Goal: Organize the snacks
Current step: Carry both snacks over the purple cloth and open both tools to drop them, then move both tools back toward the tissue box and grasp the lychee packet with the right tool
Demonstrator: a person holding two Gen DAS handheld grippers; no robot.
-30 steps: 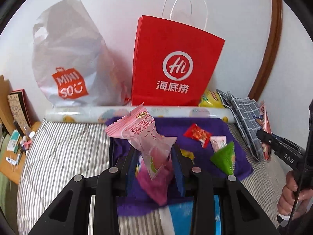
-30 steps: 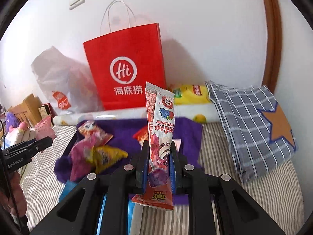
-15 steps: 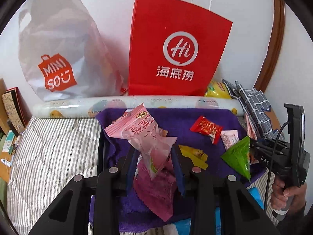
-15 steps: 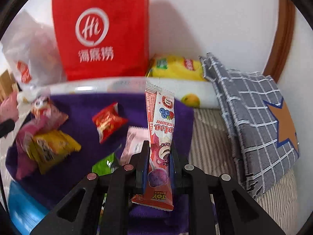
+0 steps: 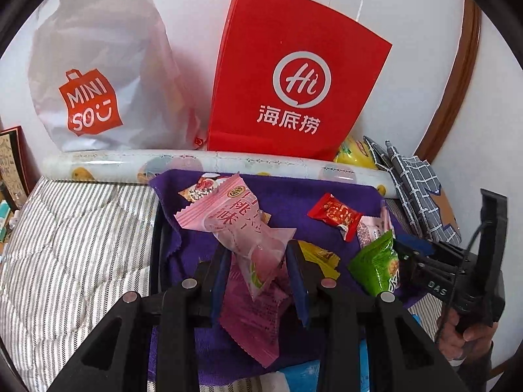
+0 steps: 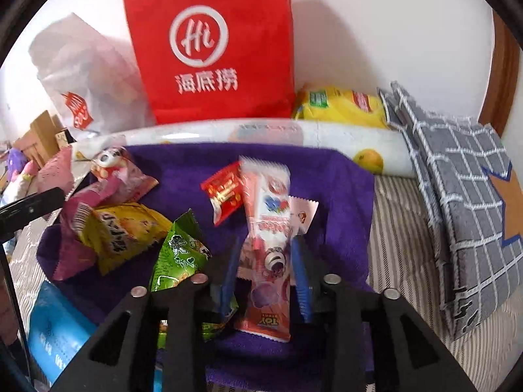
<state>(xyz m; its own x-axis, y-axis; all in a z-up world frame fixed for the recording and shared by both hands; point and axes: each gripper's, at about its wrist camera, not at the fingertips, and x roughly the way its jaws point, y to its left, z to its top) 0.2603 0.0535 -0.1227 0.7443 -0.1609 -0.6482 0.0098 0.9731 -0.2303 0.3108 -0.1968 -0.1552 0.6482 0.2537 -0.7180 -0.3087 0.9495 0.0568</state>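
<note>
My left gripper [image 5: 258, 261] is shut on a pink peach-flavour snack packet [image 5: 235, 222] and holds it above the purple cloth [image 5: 294, 196]. My right gripper [image 6: 264, 261] has opened; the long pink-and-red candy stick packet [image 6: 268, 228] lies between its spread fingers on the purple cloth [image 6: 343, 196]. On the cloth lie a red candy [image 6: 224, 192], a green triangular packet [image 6: 179, 254], a yellow packet [image 6: 121, 232] and pink packets [image 6: 121, 173]. The right gripper also shows in the left wrist view [image 5: 405, 254], beside the green packet [image 5: 376, 264].
A red paper bag [image 5: 287, 81] and a white Miniso plastic bag [image 5: 94, 75] stand against the wall behind a rolled mat [image 5: 196, 161]. A yellow bag [image 6: 343, 104] and a grey checked cushion [image 6: 457, 176] lie at right. A blue pack [image 6: 55, 330] sits front left. Striped bedding [image 5: 75, 228] surrounds the cloth.
My right gripper moved down to the cloth and opened, letting go of the candy stick packet. My left gripper moved forward over the cloth, still holding the pink packet.
</note>
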